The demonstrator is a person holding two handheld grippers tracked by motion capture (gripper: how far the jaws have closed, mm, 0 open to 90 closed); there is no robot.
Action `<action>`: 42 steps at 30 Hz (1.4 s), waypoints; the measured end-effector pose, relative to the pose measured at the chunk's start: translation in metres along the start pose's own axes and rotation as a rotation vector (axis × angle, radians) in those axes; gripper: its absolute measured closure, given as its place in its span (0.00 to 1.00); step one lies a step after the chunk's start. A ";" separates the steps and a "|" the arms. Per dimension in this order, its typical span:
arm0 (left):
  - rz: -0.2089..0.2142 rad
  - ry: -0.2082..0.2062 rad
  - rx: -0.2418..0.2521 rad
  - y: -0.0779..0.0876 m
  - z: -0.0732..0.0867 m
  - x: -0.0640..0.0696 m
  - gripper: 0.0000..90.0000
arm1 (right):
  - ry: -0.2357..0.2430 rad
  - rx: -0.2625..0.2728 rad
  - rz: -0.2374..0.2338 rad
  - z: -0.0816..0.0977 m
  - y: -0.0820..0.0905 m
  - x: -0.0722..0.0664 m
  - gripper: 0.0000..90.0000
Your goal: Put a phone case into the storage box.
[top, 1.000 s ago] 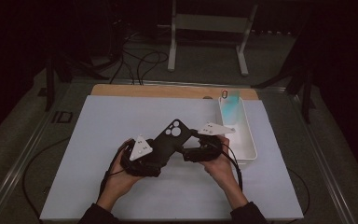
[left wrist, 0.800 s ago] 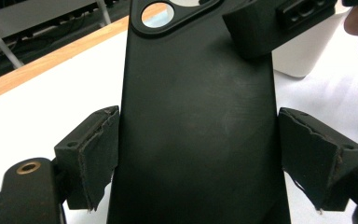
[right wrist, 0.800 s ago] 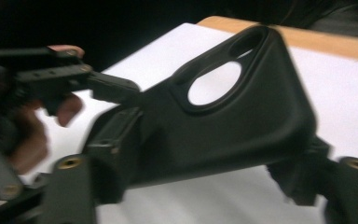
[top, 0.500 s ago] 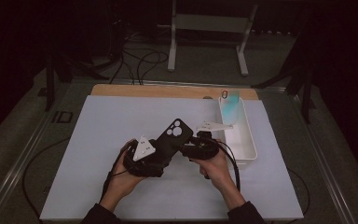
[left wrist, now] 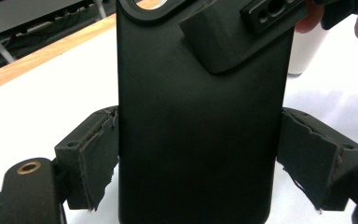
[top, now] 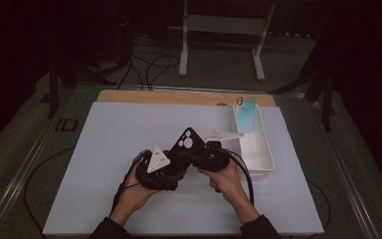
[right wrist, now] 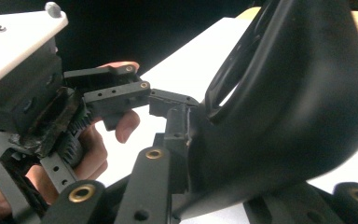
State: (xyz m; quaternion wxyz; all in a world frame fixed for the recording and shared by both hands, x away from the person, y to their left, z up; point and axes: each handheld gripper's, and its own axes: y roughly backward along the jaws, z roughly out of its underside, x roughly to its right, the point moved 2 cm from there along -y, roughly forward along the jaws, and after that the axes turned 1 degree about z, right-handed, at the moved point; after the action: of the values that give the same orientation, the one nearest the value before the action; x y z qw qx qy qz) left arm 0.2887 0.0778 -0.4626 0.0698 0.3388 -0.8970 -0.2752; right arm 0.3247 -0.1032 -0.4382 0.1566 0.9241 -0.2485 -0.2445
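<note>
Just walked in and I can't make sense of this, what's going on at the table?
A person at a white-topped table holds a black phone case between two handheld grippers. The left gripper clamps the case by its long sides. The right gripper has just been closing its jaws on the case near the camera cutout. Off to the right sits a white tray with a pale blue phone case propped at its far end.

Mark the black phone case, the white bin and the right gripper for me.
black phone case (left wrist: 200, 126), left gripper view, middle of its back panel.
white bin (top: 263, 149), high view, its right wall.
right gripper (top: 201, 157), high view, jaw tips closed on the case.
</note>
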 end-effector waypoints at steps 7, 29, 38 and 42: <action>-0.011 -0.006 -0.011 -0.002 0.002 0.000 0.19 | 0.000 -0.010 -0.002 0.001 -0.003 -0.002 0.90; 0.068 0.057 -0.006 0.003 0.005 -0.010 0.14 | 0.053 -0.013 0.000 0.002 -0.006 -0.011 0.96; 0.130 0.089 0.002 0.013 0.010 -0.020 0.12 | 0.072 -0.011 -0.015 0.001 -0.001 -0.012 0.96; 0.161 0.091 -0.003 0.014 0.014 -0.023 0.12 | 0.092 -0.013 -0.035 0.001 0.001 -0.013 0.96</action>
State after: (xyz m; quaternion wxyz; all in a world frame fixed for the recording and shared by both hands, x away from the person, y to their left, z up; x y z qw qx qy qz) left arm 0.2935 0.1073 -0.4652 0.1331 0.2776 -0.9168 -0.2544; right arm 0.3138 -0.0972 -0.4332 0.1698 0.9375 -0.2233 -0.2061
